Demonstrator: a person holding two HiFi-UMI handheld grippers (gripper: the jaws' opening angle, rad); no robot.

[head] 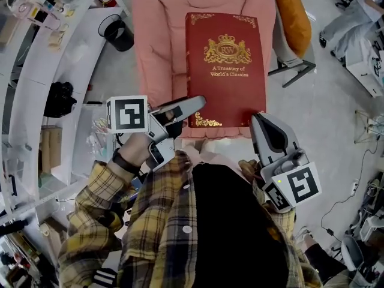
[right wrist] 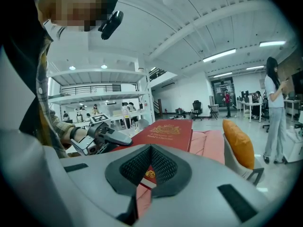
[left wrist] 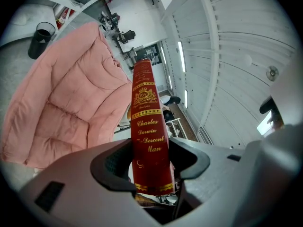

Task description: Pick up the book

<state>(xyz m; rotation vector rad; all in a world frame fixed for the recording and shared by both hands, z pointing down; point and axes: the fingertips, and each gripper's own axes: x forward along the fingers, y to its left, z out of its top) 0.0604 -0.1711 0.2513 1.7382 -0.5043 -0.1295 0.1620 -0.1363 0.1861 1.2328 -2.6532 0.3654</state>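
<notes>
A large red book (head: pixel 225 65) with gold print lies flat over a pink cushioned chair (head: pixel 159 41). My left gripper (head: pixel 195 104) is shut on the book's near left corner. In the left gripper view the red spine (left wrist: pixel 149 136) stands between the jaws of this gripper (left wrist: pixel 150 162), and both pads press on it. My right gripper (head: pixel 259 120) sits at the book's near right corner with its jaws together. In the right gripper view the red cover (right wrist: pixel 165 129) stretches away beyond the shut gripper (right wrist: pixel 150 167). Whether it touches the book I cannot tell.
An orange cushion (head: pixel 294 14) rests on a seat right of the pink chair. A black bin (head: pixel 118 33) stands on the floor at the left, beside white shelving (head: pixel 36 71). A person (right wrist: pixel 274 112) stands far off to the right.
</notes>
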